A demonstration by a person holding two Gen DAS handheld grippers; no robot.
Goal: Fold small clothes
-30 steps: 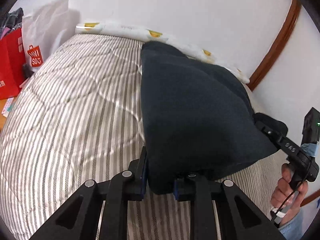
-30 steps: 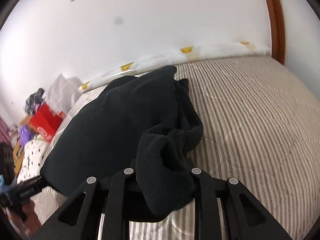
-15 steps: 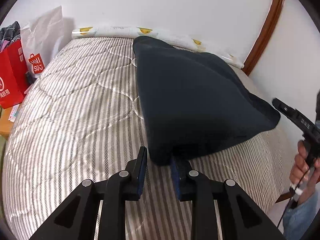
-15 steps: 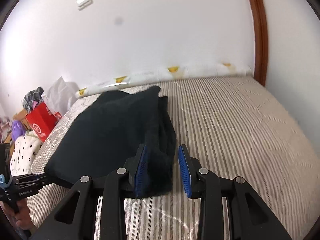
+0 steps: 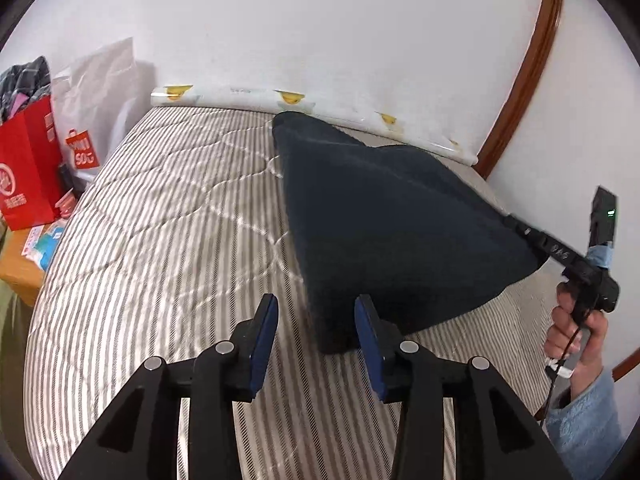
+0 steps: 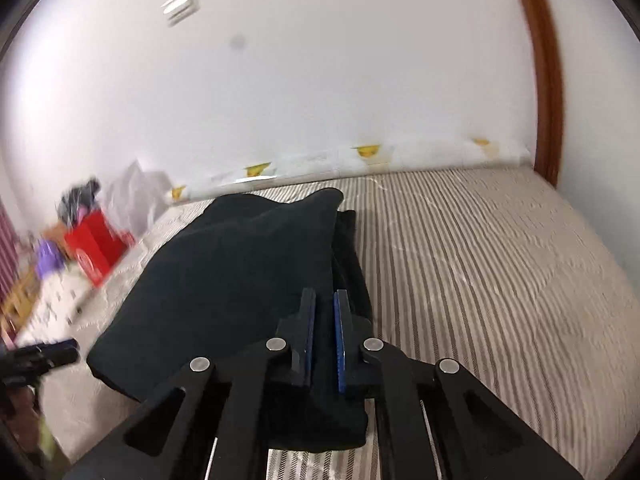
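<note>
Dark garment [image 5: 392, 216] between parted left tool [image 5: 316, 316] pads, untouched

Left gripper [image 5: 316, 316]: matte black angular linkage arms are joined by round silver pivot pins, and the inner faces of the fingers [image 5: 264, 334] are lined with blue pads. Right gripper [image 6: 323, 312]: the same black frame, silver pins and ribbed blue pads are seen; on its body, pale scrawled markings, a blue tape wrap and a small green light are carried. The hand [image 5: 576, 334] is framed by a light blue fleecy sleeve [image 5: 584, 420], and a thin black cable is trailed beside it.
</note>
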